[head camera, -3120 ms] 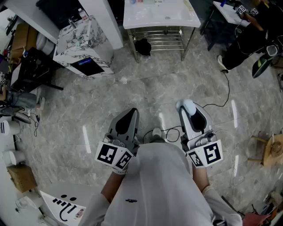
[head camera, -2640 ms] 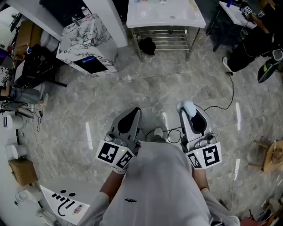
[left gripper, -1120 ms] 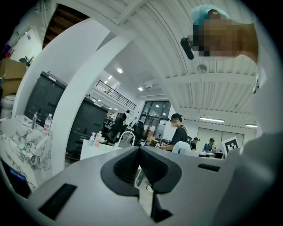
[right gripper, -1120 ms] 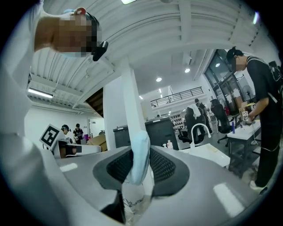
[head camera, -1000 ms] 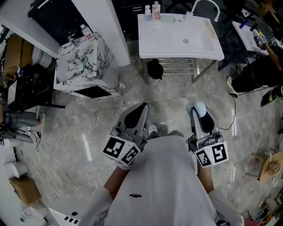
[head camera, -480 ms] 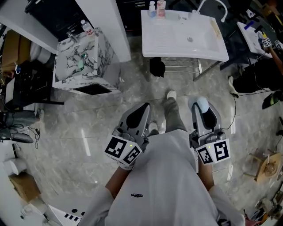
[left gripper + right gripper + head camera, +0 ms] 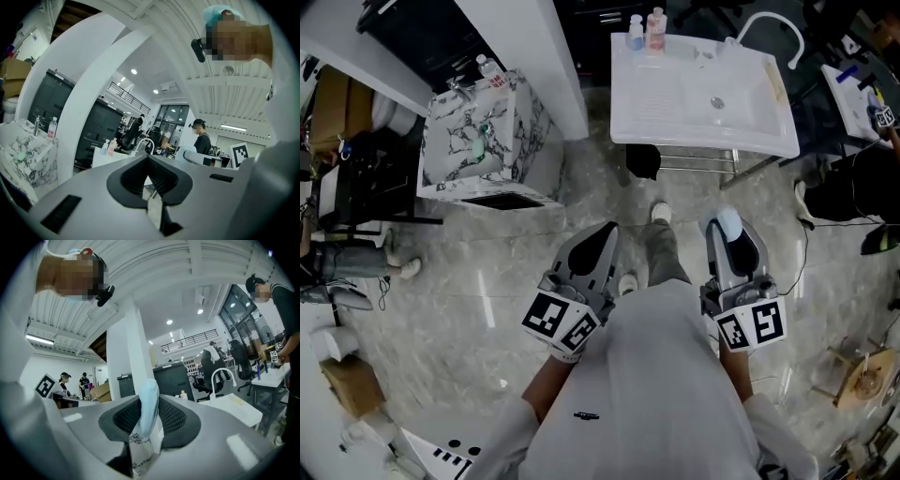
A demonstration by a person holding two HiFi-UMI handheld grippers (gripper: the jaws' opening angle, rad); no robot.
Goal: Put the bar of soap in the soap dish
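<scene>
Grey marbled floor [image 7: 478,281] fills most of the head view. The person's white shirt [image 7: 656,394] takes up the lower middle, with one trouser leg and a pale shoe [image 7: 661,213] stepping out ahead.

White sink unit [image 7: 675,103] at the top, well ahead of both grippers. It stands on a metal rack [image 7: 708,161], and a dark bundle [image 7: 643,161] lies on the floor under its left end. A curved white faucet [image 7: 769,23] rises at its far right corner.

Marble-patterned cabinet [image 7: 487,141] to the left of the sink, beside a white pillar [image 7: 534,47].

Left gripper [image 7: 602,239]: held low by the person's left side, pointing ahead. In the left gripper view its dark pads [image 7: 161,176] meet at the tip, with only a thin slit showing lower down. Nothing sits between them.

Right gripper [image 7: 724,230]: held level with the left one, well apart from it, also pointing toward the sink. Its jaws stand partly apart and are clamped on the bar of soap [image 7: 149,404].

The soap is pale blue and stands on edge between the ribbed pads. Its rounded end pokes past the tips, seen from above as a light blob [image 7: 727,221].

Two small bottles [image 7: 636,33] stand together at the sink's far left corner, one bluish, one pinkish.

The soap dish cannot be picked out at this range.
</scene>
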